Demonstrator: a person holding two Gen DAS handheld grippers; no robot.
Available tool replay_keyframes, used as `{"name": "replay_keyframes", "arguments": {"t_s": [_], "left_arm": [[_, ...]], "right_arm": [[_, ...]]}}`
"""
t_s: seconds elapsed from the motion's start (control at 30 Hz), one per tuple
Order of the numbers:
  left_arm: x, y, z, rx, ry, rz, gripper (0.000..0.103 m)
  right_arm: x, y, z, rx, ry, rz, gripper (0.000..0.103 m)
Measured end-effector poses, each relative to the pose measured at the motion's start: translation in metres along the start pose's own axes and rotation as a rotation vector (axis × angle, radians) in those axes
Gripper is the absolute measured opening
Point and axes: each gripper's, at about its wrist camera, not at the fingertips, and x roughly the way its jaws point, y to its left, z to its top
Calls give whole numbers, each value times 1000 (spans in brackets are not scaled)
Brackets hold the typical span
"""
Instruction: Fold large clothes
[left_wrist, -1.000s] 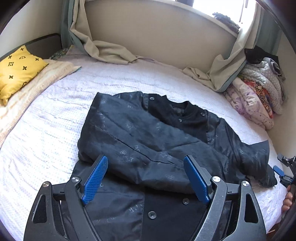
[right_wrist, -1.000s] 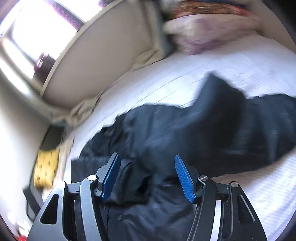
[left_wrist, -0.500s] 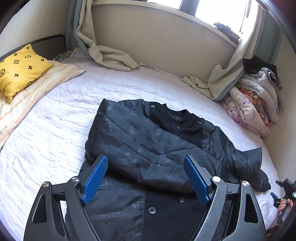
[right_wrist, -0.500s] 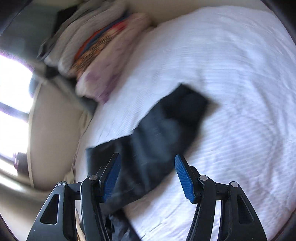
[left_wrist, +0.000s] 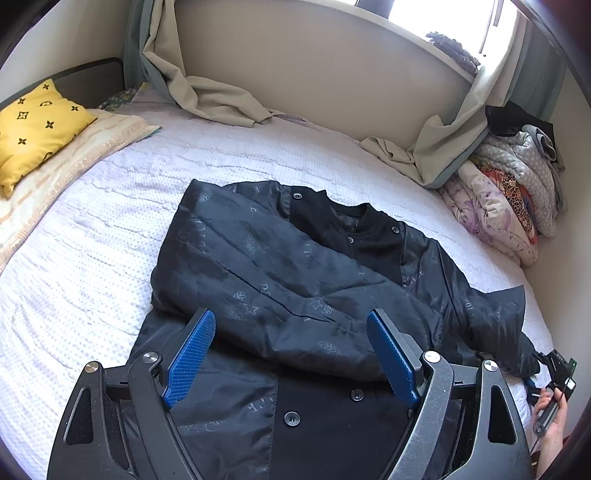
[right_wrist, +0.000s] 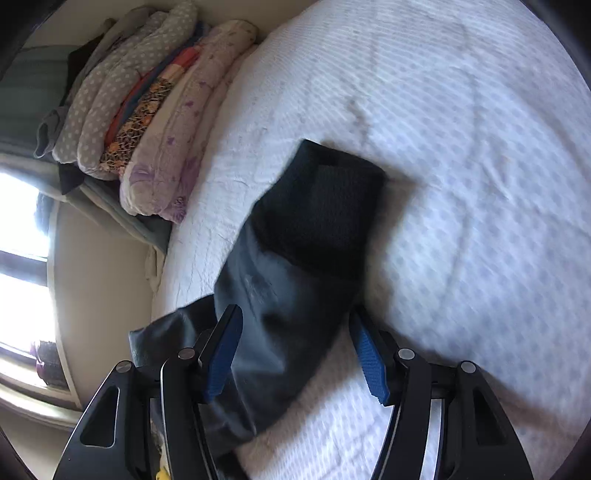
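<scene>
A black patterned jacket (left_wrist: 295, 280) lies front-up on the white bed (left_wrist: 92, 251), its left sleeve folded across the chest. My left gripper (left_wrist: 291, 354) is open and empty, hovering over the jacket's lower part. The jacket's other sleeve (right_wrist: 291, 280), with a black knit cuff (right_wrist: 328, 206), lies stretched out on the bed in the right wrist view. My right gripper (right_wrist: 295, 358) is open, its blue pads (right_wrist: 369, 362) on either side of this sleeve, above it. The right gripper also shows at the far right edge of the left wrist view (left_wrist: 554, 384).
A pile of folded quilts (left_wrist: 509, 195) sits at the bed's right end, also in the right wrist view (right_wrist: 147, 110). A yellow pillow (left_wrist: 33, 129) and striped blanket lie at the left. Curtains (left_wrist: 207, 96) hang onto the bed along the back wall.
My left gripper has pulled back and up a little, so the jacket sits further off. My right gripper has swung away from the jacket body to above the outstretched sleeve.
</scene>
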Motion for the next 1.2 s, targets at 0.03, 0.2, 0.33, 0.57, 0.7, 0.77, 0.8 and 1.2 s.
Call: {"name": "replay_keyframes", "arguments": {"t_s": [0.03, 0.2, 0.33, 0.57, 0.7, 0.77, 0.8, 1.2], "left_arm": [[1, 0, 0, -1, 2, 1, 87], [6, 0, 2, -6, 7, 8, 87], [6, 0, 4, -14, 1, 6, 87], [2, -3, 6, -5, -20, 8, 87], [1, -5, 5, -2, -16, 5, 87], [-1, -6, 5, 4, -16, 2, 87], [-1, -7, 5, 6, -16, 2, 87], [-4, 1, 7, -20, -8, -24, 87]], "right_arm": [[2, 1, 1, -8, -3, 2, 59], [11, 0, 7, -39, -5, -17, 27], [2, 16, 7, -103, -33, -36, 12], [-53, 127, -41, -530, -224, -89, 10], [-74, 197, -113, -851, -324, -100, 10], [-76, 225, -155, -993, -341, -79, 10], [-75, 237, -175, -1054, -337, -63, 10], [18, 272, -376, -1517, -52, -19, 9]]}}
